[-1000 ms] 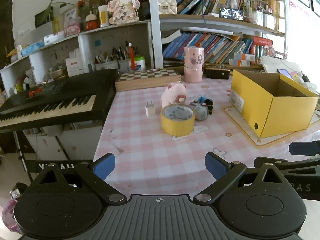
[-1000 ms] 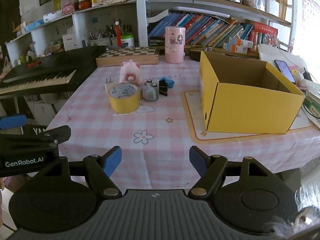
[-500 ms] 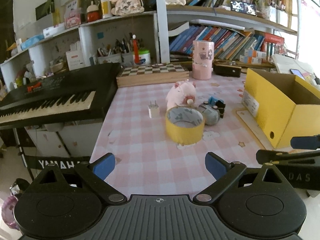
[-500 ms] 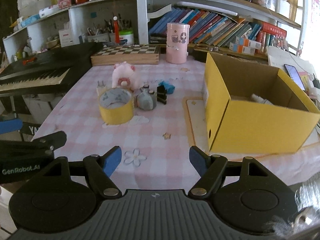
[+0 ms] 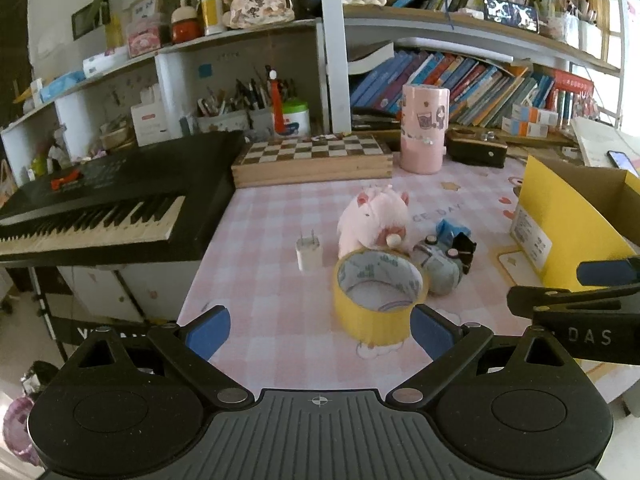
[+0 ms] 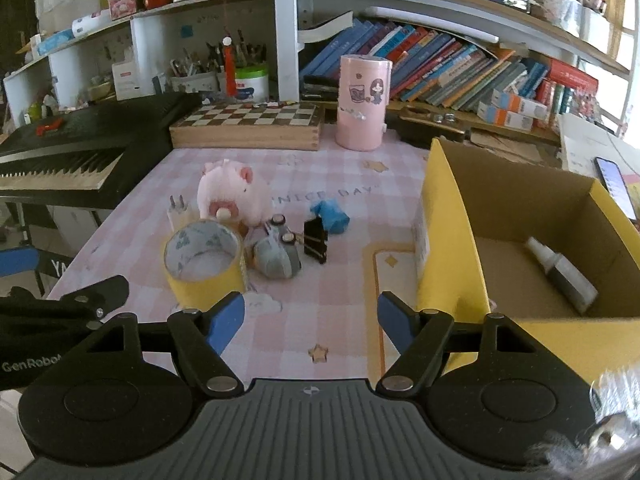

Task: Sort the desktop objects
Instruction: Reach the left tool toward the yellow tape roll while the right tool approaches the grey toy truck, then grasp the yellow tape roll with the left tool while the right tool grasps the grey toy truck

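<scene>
Both jaws gape empty over bare desk (image 6: 320,320), its left edge (image 5: 200,276) close. Ahead of them: one tape roll (image 5: 378,298), one plush (image 5: 372,216), one plug (image 5: 309,252); one box (image 6: 532,264) right.

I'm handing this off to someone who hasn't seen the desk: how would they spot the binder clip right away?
Start at the big yellow box on the pink checked tablecloth and look to the small cluster of items beside its label side. The binder clip stands between the blue crumpled item and the grey pouch. It is the only black thing in that cluster.
</scene>
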`<action>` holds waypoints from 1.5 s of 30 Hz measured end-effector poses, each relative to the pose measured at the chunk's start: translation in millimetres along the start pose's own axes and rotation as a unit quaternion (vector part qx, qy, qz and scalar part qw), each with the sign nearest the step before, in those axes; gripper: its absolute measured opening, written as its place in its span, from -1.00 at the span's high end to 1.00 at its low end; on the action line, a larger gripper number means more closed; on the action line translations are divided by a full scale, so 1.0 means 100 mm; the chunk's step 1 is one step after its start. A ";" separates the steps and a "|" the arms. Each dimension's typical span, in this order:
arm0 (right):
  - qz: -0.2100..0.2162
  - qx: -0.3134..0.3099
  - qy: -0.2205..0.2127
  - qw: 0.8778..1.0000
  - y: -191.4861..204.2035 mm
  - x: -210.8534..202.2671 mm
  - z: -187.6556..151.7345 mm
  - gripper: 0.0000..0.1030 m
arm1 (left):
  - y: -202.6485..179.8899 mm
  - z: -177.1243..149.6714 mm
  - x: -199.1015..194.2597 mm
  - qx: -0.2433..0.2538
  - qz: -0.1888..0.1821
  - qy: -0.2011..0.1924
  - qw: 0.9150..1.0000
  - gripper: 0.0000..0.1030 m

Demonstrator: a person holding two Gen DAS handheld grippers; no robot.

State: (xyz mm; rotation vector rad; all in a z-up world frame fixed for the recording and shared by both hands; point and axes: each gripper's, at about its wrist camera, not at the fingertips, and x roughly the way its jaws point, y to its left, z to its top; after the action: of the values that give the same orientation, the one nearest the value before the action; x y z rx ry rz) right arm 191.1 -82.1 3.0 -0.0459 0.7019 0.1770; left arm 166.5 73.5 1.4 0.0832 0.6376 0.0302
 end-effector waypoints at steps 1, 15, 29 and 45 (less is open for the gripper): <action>0.002 -0.001 0.001 1.000 0.00 0.03 0.02 -0.40 | -0.01 0.02 0.03 0.001 0.000 0.003 1.000 -0.91; 0.024 -0.004 -0.009 1.000 -0.13 0.47 0.39 -0.38 | -0.04 0.18 0.50 -0.017 -0.031 0.051 0.998 -0.91; 0.088 -0.003 0.027 0.996 -0.20 0.81 0.60 -0.21 | -0.41 0.20 1.07 0.083 -0.047 0.098 0.991 -0.91; 0.112 -0.009 0.115 0.987 -0.15 1.19 0.55 -0.20 | -0.20 0.15 1.24 0.049 -0.049 0.119 0.990 -0.72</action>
State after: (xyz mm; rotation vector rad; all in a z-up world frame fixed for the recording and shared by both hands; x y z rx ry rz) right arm 318.2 -73.6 -32.7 -0.0039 0.9367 0.3980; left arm 274.4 58.9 -61.9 0.1452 0.8816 -0.0872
